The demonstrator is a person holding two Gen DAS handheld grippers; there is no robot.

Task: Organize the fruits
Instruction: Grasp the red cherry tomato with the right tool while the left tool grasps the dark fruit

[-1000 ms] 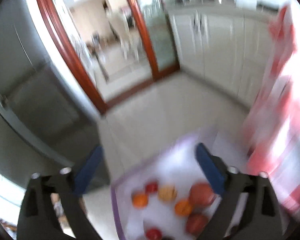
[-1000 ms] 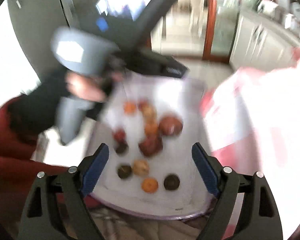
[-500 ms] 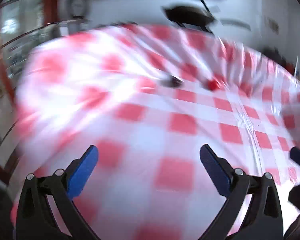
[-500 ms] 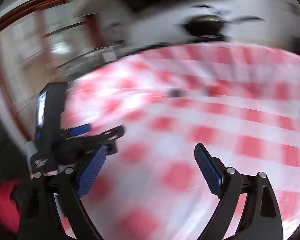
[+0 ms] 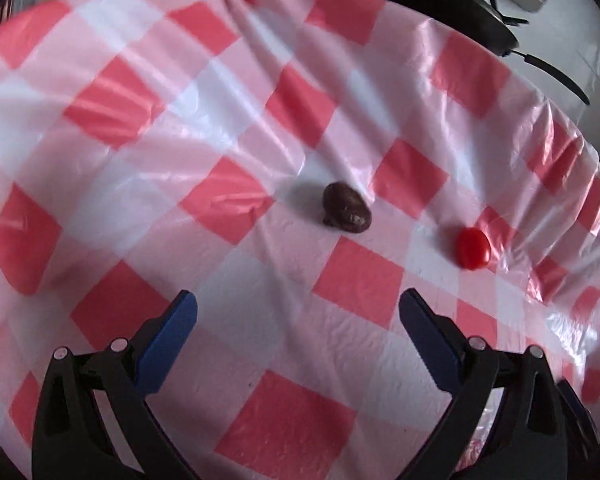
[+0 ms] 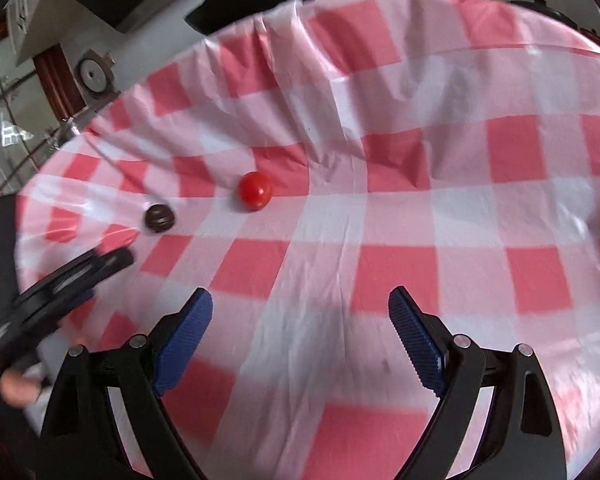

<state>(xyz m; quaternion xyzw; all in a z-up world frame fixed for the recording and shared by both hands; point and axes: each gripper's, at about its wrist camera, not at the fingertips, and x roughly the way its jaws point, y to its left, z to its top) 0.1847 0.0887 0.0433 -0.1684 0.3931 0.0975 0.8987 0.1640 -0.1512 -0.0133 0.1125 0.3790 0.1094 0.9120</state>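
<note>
Red-checked plastic covers the tabletop (image 5: 284,420); a dark wrinkled fruit (image 5: 346,209) sits mid-frame, a red tomato (image 5: 473,248) to its right. Left tongs (image 5: 298,312) and right tongs (image 6: 300,312) hang spread and empty, seemingly lining up a pick.

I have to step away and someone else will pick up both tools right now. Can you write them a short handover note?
Left tool: open, empty, above the checked tablecloth.
Right tool: open, empty, also over the cloth.
Fruit in view: a dark brown wrinkled fruit and a small red tomato-like fruit, lying apart on the cloth ahead of both tools.
Done: nothing visibly sorted here; no fruit is held.
Left: pick up both fruits; the dark one lies nearer the left tool. No container shows in either view.
</note>
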